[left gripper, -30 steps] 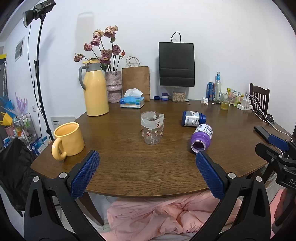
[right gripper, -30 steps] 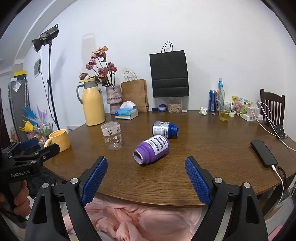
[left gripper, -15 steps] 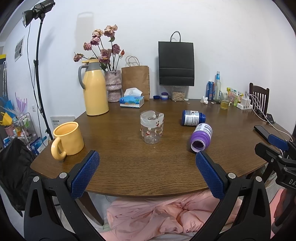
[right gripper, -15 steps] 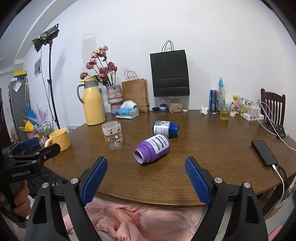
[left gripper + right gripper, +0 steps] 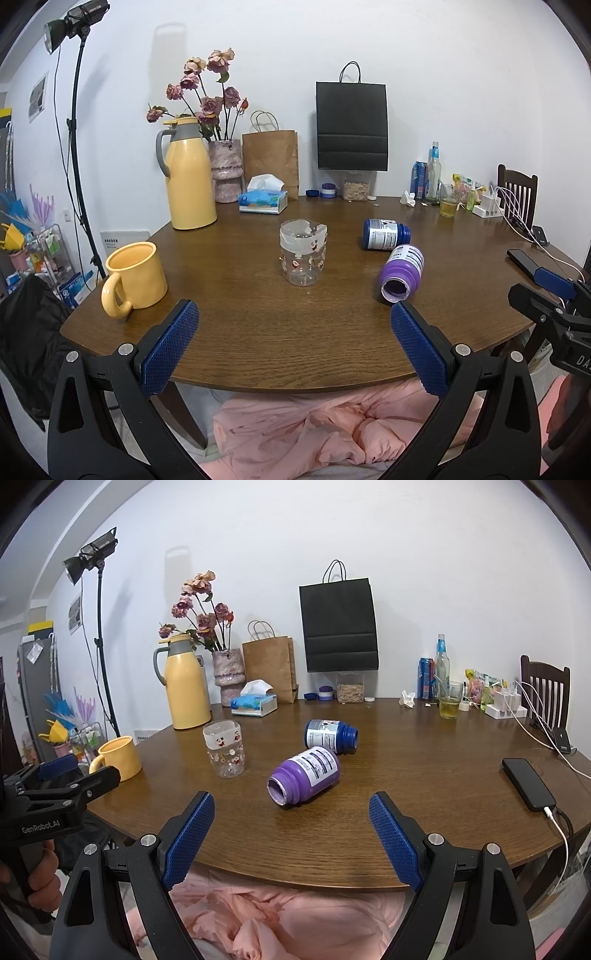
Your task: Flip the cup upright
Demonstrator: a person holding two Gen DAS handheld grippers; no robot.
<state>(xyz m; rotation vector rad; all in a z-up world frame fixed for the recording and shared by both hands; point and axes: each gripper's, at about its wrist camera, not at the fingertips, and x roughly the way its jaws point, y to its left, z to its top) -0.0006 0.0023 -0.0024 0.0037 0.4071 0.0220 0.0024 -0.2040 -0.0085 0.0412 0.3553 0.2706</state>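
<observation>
Left gripper (image 5: 293,345): jaws spread wide, holding nothing, positioned at the near edge of the tabletop (image 5: 295,354). Right gripper (image 5: 291,836): jaws likewise spread wide and empty, at the same near edge, further toward the right side.

Clear cup (image 5: 303,257): printed with small figures, standing base-up with its mouth on the tabletop, near the centre, well apart from both grippers.

Yellow mug (image 5: 136,275): upright at the left edge, handle toward the near side.

Purple bottle (image 5: 304,775): lying on its side right of the cup, open mouth toward the near edge. Blue bottle (image 5: 330,736): on its side just behind the purple bottle.

Phone (image 5: 528,783): flat at the right edge, cable attached.

Yellow thermos jug (image 5: 188,181) and tissue box (image 5: 263,199): along the far edge
</observation>
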